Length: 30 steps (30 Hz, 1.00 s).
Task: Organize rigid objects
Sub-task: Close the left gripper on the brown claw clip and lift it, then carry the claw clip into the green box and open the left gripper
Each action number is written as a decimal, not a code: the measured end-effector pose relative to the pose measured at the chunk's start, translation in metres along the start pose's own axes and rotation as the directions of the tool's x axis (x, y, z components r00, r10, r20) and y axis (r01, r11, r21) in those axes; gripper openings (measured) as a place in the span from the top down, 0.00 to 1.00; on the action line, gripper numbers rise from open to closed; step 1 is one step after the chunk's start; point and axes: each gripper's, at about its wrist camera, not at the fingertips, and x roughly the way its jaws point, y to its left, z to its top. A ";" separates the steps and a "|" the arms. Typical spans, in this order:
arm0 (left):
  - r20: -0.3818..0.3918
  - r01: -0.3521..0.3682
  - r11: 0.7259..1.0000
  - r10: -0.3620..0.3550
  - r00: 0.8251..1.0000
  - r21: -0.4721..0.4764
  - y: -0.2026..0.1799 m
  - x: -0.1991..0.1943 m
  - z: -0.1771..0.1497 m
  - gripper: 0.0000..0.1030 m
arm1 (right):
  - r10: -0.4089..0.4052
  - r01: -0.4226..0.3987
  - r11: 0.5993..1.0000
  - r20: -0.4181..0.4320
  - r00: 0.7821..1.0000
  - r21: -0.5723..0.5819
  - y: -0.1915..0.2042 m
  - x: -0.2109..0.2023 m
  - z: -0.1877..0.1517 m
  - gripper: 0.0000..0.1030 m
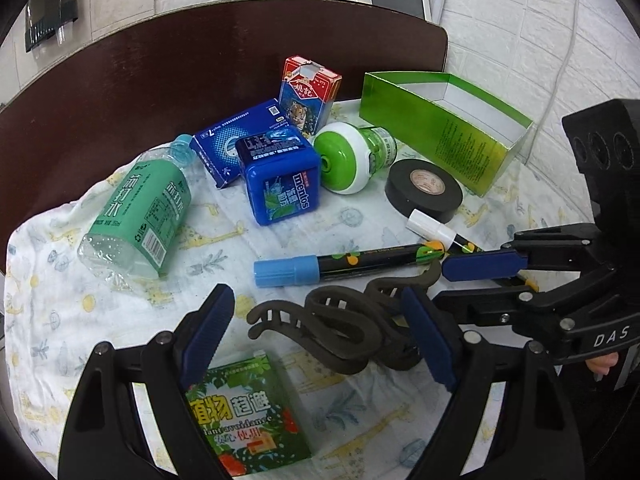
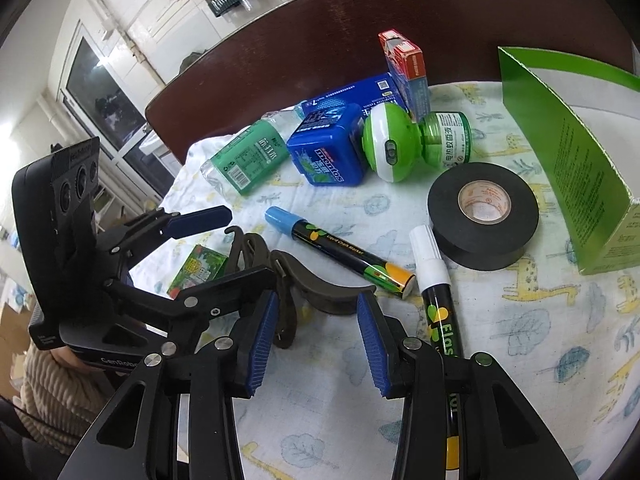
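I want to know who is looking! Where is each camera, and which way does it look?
Left wrist view: sits on the left gripper, looks down its open fingers at the hair claw; the right gripper shows too.
Right wrist view: sits on the right gripper, looks down at the same hair claw; the left gripper and a sleeve show.
Both share: markers, tape, mints box, green box.

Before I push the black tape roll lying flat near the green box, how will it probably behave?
The black tape roll lies flat on its side, so it should slide, not roll. The printed cloth beneath may bunch and drag. It looks thick and densely wound, so probably stiff and fairly heavy for its size.
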 end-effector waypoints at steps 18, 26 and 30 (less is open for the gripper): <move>-0.040 0.031 0.988 -0.038 0.998 -0.152 0.009 -0.004 -0.009 0.24 | 0.044 -0.044 0.999 -0.012 0.999 0.008 -0.012 0.013 0.000 0.55; -0.032 -0.005 0.993 0.001 0.999 -0.119 -0.004 -0.011 -0.001 0.26 | 0.023 -0.023 0.999 -0.007 1.000 -0.023 -0.007 0.010 0.003 0.55; -0.004 -0.012 0.995 0.011 1.000 -0.096 -0.011 -0.022 0.007 0.26 | 0.033 -0.032 0.999 0.035 0.999 -0.018 -0.008 -0.005 0.007 0.55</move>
